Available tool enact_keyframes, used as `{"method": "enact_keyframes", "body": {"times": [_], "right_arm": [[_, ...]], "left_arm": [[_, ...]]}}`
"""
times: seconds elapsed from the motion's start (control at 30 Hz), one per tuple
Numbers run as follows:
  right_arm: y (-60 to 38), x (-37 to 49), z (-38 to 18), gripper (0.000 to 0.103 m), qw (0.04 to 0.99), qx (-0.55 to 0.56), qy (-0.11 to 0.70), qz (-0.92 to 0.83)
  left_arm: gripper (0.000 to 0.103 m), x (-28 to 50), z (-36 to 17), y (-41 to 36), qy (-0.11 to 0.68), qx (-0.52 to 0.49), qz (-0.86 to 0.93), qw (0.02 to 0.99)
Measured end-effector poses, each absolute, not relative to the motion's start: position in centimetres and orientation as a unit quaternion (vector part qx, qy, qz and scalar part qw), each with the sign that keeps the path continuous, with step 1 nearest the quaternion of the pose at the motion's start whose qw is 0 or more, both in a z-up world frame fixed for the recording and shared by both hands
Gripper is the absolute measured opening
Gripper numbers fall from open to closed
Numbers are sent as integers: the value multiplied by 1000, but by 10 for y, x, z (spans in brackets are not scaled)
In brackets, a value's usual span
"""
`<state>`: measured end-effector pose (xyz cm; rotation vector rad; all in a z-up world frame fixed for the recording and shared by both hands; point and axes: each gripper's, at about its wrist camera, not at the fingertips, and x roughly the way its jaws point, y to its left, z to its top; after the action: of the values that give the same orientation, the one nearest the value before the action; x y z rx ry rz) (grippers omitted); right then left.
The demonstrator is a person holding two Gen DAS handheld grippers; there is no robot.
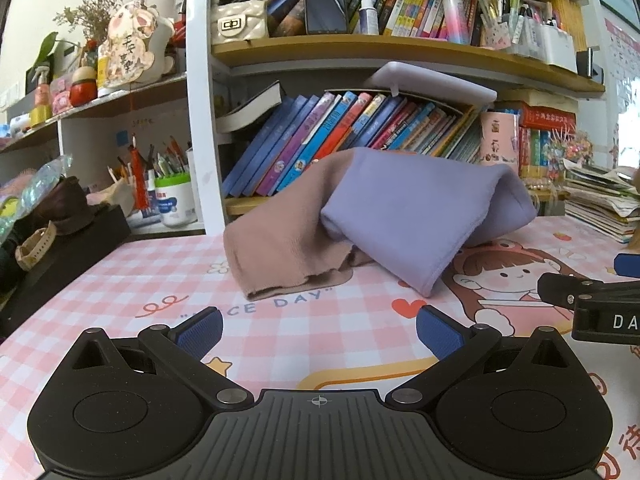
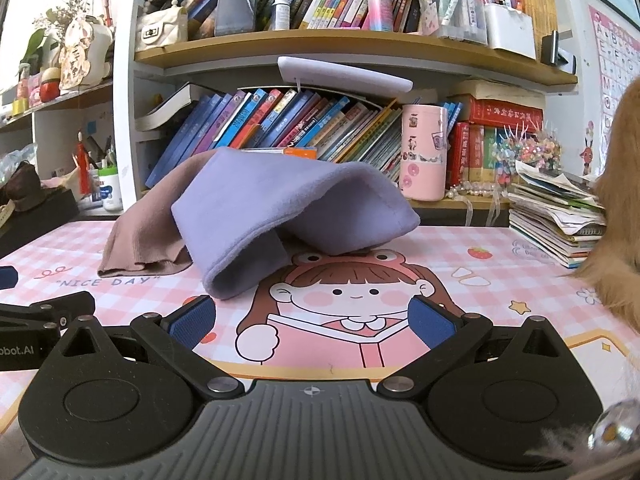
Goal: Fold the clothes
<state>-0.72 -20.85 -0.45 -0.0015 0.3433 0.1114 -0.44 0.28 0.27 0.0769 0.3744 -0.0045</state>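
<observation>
On the pink checked cartoon desk mat (image 1: 120, 280), toward the left, a dusty-pink knit garment (image 1: 276, 232) lies crumpled, partly under a lilac fleece garment (image 2: 280, 208) draped over it, perhaps propped on something hidden. Both sit well ahead of the tongs. The left gripper (image 1: 319, 330) and right gripper (image 2: 312, 322) hover with jaws spread wide, holding nothing. Folding looks not yet begun; next, each should probably reach for a lilac hem corner.

Both wrist cameras sit low over the desk (image 1: 120, 280), looking forward past their own gripper fingers toward the bookshelf (image 1: 360, 46). They share the middle — clothes (image 1: 400, 216) nearby, books (image 2: 280, 120) behind — with the left view set further left.
</observation>
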Motion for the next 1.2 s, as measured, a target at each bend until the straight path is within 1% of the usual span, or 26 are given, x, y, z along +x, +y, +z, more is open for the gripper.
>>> {"method": "enact_keyframes", "body": {"times": [0.2,0.33,0.4,0.43,0.5,0.57,0.6,0.7,0.9,1.0,1.03,1.07,1.1,1.13,1.17,1.2], "right_arm": [[-211,-8,-4,103,984,9,169,61],[-225,-5,-4,103,980,56,172,84],[-241,4,-1,103,970,113,182,112],[-248,12,0,103,963,144,191,121],[-265,33,0,103,941,221,214,139],[-284,58,-2,103,909,305,237,157],[-293,73,-5,103,890,349,245,163],[-311,109,-9,103,850,434,248,168],[-331,173,-20,103,784,554,234,155],[-337,200,-30,100,753,599,237,134],[-339,208,-33,97,744,611,237,127],[-340,213,-36,93,738,620,237,120],[-341,218,-38,81,732,628,237,113],[-341,223,-42,62,725,635,241,110],[-342,227,-44,50,719,641,245,108],[-341,228,-47,24,719,639,253,108]], "left_arm": [[103,-7,4,2,178,42,-10,983],[103,-5,4,-2,177,50,-40,982],[96,4,4,-7,178,64,-56,980],[94,11,5,-12,181,75,-61,979],[86,24,6,-23,184,97,-74,975],[83,38,6,-37,180,124,-87,972],[83,45,6,-44,177,138,-90,970],[83,66,6,-69,170,179,-94,964],[84,111,-6,-92,196,219,-77,953],[83,120,-11,-91,205,228,-62,950],[83,121,-13,-90,202,236,-58,949],[78,122,-14,-89,200,242,-56,948],[64,123,-15,-87,198,245,-55,947],[52,124,-16,-84,200,246,-57,947],[28,125,-16,-80,204,244,-62,946],[10,125,-16,-76,208,242,-67,945]]}}
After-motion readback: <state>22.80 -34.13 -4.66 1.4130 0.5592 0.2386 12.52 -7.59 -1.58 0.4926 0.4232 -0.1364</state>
